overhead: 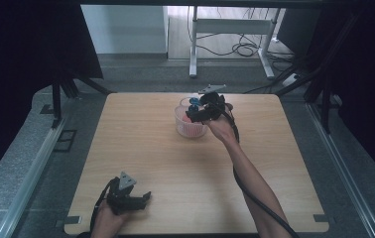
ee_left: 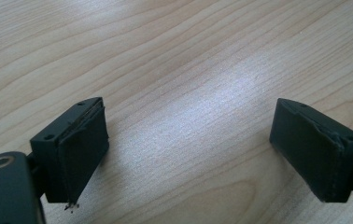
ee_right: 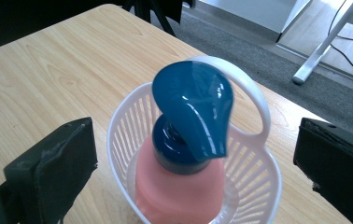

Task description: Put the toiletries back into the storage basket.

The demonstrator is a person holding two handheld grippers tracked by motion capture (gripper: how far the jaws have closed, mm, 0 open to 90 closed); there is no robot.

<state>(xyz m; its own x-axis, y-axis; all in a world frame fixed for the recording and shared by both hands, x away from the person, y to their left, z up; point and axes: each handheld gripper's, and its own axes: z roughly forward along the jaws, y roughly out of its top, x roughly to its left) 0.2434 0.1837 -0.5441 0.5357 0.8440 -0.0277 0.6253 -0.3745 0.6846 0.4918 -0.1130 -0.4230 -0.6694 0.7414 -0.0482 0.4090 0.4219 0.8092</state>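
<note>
A pink bottle (ee_right: 174, 191) with a blue pump head (ee_right: 195, 107) stands upright in a small white slatted basket (ee_right: 256, 177) with a hoop handle. In the high view the basket (overhead: 179, 125) sits at the far middle of the wooden table (overhead: 141, 139). My right gripper (ee_right: 197, 142) is open, its jaws standing wide on either side of the bottle without touching it; in the high view this gripper (overhead: 196, 113) hovers over the basket. My left gripper (overhead: 146, 201) rests near the front left edge, open, and between its jaws (ee_left: 188, 135) lies bare wood.
Beyond the far edge of the table stand a white metal frame (overhead: 230, 29) and loose cables (overhead: 245, 48) on the floor. Black curtains (overhead: 22, 59) hang at both sides. The right gripper's cable (overhead: 255, 198) trails along the forearm.
</note>
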